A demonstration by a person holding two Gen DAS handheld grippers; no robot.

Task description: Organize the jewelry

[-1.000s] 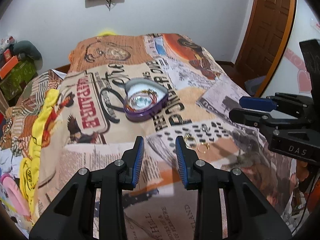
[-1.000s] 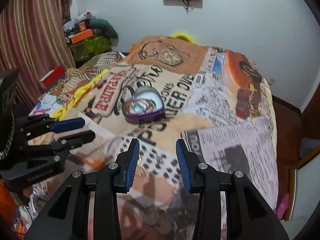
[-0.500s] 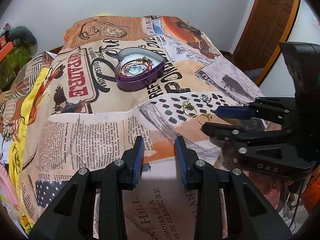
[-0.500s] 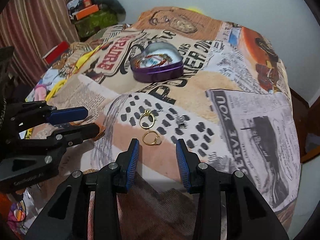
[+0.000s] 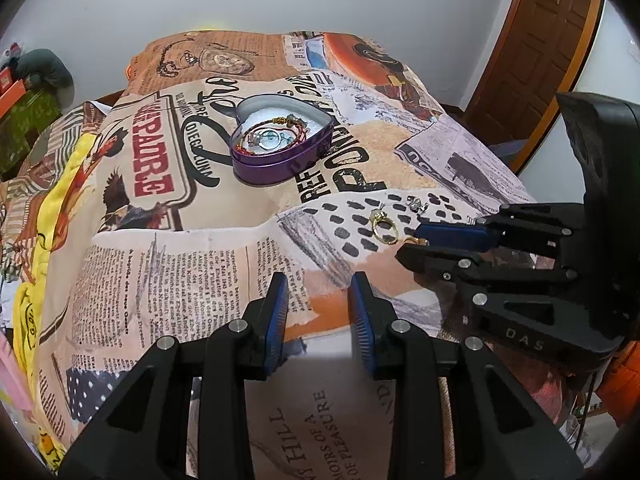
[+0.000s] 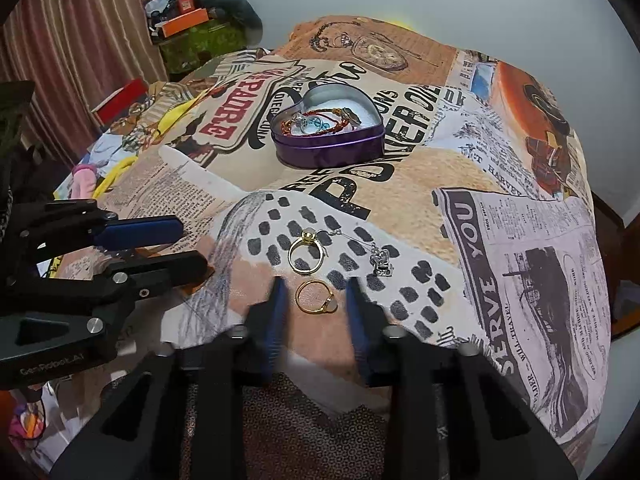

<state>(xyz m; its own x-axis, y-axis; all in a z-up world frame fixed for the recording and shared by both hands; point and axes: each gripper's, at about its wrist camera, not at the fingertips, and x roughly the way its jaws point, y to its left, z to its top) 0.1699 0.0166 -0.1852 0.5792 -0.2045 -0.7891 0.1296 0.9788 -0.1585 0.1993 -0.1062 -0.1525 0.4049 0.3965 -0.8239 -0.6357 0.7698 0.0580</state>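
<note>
Right claw closing in on the near gold ring on the bed

The right claw [image 6: 316, 300] points down at the bedspread [image 6: 420, 176], its jaws closing, with the near gold ring [image 6: 316, 298] lying flat between the blue fingers, not yet pinched. A second gold ring [image 6: 306, 251] sits just beyond at 12 o'clock, a silver charm [image 6: 382, 263] at 1 o'clock. The purple heart tin [image 6: 332, 148], already holding bracelets, lies farther off at 12 o'clock. The left claw [image 5: 318, 312] hangs narrowly parted and empty, clearly farther from the rings.
</note>
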